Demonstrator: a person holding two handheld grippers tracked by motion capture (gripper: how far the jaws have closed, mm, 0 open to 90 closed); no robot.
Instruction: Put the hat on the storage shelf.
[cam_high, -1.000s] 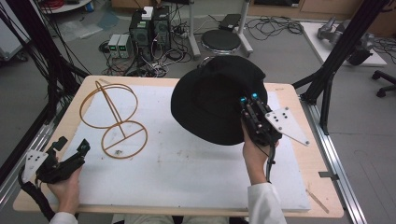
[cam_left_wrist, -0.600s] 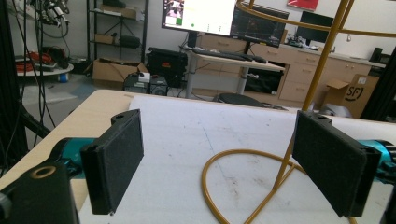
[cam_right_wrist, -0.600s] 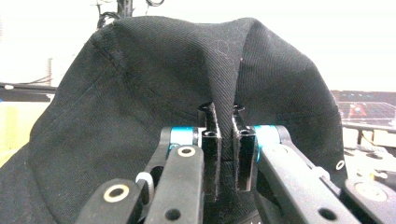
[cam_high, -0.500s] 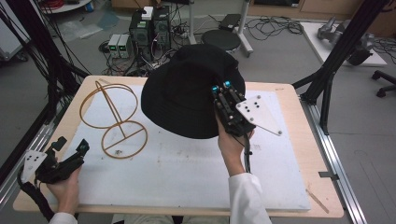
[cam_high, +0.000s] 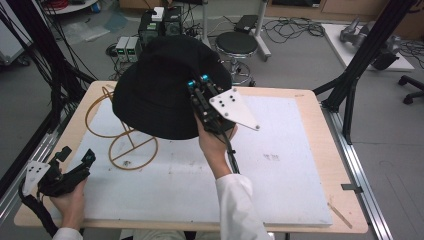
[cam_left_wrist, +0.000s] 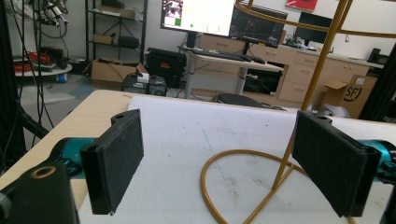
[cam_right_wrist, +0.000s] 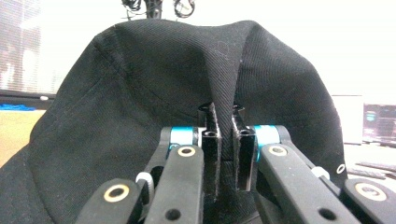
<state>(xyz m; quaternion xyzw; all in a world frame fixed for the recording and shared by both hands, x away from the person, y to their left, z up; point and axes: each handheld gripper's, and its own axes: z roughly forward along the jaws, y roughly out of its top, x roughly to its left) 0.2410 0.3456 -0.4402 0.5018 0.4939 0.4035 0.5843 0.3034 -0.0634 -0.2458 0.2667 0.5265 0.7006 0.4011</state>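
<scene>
**Soft hat carried by a pinch of its brim**

While the black bucket hat (cam_high: 162, 87) hangs above the table's (cam_high: 300, 107) far edge, in the upper centre of the high view, the right gripper (cam_high: 199, 89) has its jaws pressed tight on a fold of the brim. The right gripper view shows the cloth (cam_right_wrist: 140, 93) tenting up from that pinch. It looks light and limp, so it will sag and swing from a single hold; taking the brim edge, as here, seems sound, because the seamed cloth gives the pads something to bite. Just under the hat's left side, the gold wire stand (cam_high: 127, 145) rests on the white mat (cam_high: 280, 165). At lower left, the left gripper (cam_high: 75, 165) is held low with jaws spread wide and nothing between them; its own view looks onto the stand's base ring (cam_left_wrist: 243, 186).
</scene>
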